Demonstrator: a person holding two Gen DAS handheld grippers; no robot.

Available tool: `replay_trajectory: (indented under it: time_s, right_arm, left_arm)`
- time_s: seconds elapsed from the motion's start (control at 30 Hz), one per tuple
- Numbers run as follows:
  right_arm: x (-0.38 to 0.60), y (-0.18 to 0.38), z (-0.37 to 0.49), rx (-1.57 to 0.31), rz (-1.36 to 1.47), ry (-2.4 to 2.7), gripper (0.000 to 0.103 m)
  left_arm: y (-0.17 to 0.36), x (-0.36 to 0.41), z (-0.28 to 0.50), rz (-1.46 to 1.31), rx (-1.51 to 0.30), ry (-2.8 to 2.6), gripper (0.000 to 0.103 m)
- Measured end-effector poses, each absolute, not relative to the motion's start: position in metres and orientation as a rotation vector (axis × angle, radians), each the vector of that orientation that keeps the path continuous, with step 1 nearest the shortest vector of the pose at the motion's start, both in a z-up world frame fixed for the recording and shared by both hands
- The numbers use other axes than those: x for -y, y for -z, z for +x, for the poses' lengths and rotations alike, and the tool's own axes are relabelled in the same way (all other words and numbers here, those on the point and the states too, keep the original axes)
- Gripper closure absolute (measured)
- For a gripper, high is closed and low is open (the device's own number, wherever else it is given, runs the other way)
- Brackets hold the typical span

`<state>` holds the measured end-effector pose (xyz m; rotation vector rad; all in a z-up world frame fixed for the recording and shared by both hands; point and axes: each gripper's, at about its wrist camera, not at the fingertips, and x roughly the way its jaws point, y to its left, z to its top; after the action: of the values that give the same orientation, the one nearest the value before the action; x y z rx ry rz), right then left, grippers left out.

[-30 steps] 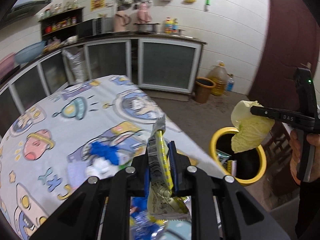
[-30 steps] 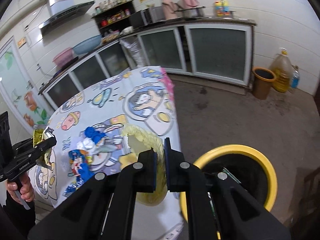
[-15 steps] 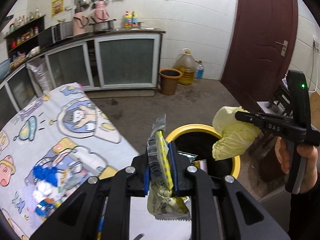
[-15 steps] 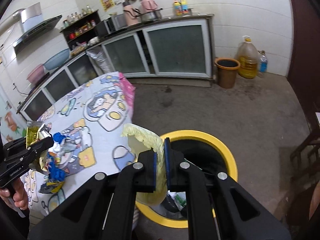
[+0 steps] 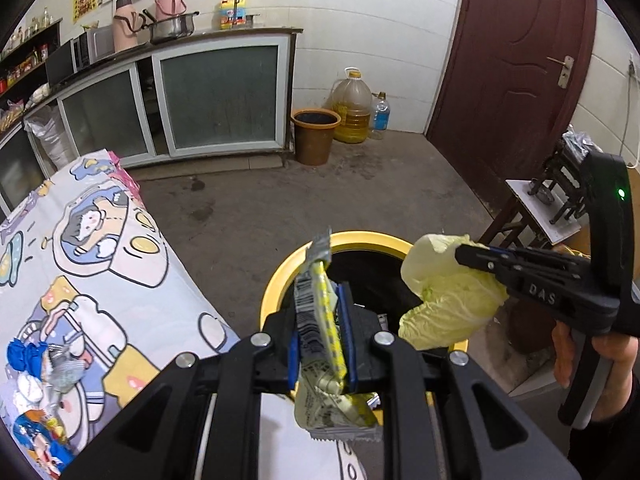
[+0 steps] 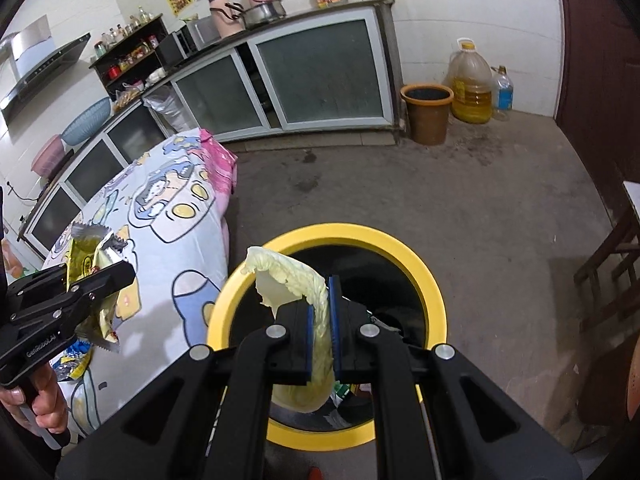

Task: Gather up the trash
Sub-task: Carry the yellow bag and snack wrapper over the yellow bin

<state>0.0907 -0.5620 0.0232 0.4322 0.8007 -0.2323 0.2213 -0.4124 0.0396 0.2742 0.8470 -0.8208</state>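
My left gripper (image 5: 320, 336) is shut on a yellow snack wrapper (image 5: 320, 320) and holds it at the near edge of the yellow-rimmed trash bin (image 5: 360, 240). My right gripper (image 6: 320, 332) is shut on a pale cabbage leaf (image 6: 288, 276) and holds it above the bin's opening (image 6: 424, 264). The leaf (image 5: 448, 300) and right gripper (image 5: 464, 254) also show in the left wrist view. The left gripper (image 6: 124, 272) with the wrapper (image 6: 88, 256) shows at the left of the right wrist view. Several wrappers (image 5: 36, 364) lie on the table.
The table with a cartoon-print cloth (image 5: 100, 272) stands left of the bin. A brown bucket (image 5: 316, 136) and oil jug (image 5: 352, 108) stand by the cabinets. A wooden stool (image 5: 536, 216) and a dark red door (image 5: 512, 60) are to the right.
Both grippers have swung right, away from the table, to the yellow bin. The leaf has come over the bin's opening. Each load is still held.
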Motion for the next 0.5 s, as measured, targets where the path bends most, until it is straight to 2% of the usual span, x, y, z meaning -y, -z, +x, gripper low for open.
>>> replay_trajectory:
  time_s: [0.43, 0.5]
  right_arm:
    - [0.569, 0.009, 0.104, -0.852, 0.463, 0.242, 0.095]
    - [0.572, 0.012, 0.103, -0.859, 0.465, 0.248, 0.094]
  left_arm:
    - [-0.008, 0.444, 0.237, 0.260, -0.935, 0.802, 0.087]
    - [-0.006, 0.445, 0.238, 0.246, -0.943, 0.807, 0.077]
